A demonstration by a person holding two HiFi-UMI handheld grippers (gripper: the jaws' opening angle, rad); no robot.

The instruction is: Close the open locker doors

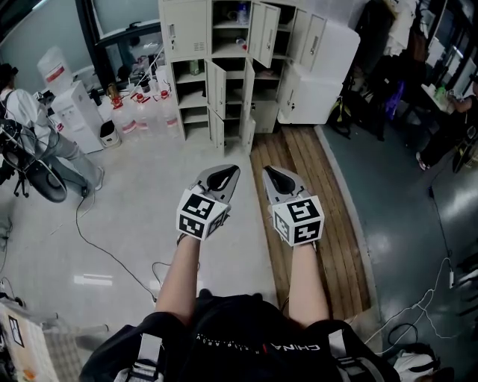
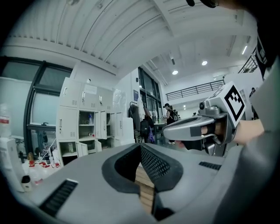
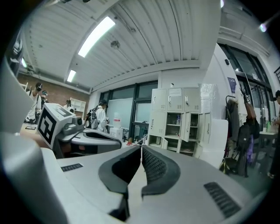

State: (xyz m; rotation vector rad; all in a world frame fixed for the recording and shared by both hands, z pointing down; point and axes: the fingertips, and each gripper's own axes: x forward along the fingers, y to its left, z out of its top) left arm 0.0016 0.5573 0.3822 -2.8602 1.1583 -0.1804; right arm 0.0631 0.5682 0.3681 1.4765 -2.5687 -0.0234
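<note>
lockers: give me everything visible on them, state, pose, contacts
The lockers are a cream, metal-looking bank of stacked compartments, standing upright at the far end of the floor. Several doors hang open: an upper door and lower doors, baring shelves with small items, among them a bottle. The top-left door is shut. Nothing touches the open doors. Clear jugs stand on the floor by its left side.

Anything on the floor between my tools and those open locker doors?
Nothing visible. Bare floor runs from the left tool and right tool to the open locker doors. The water jugs stand off to the left, clear of the straight path.
</note>
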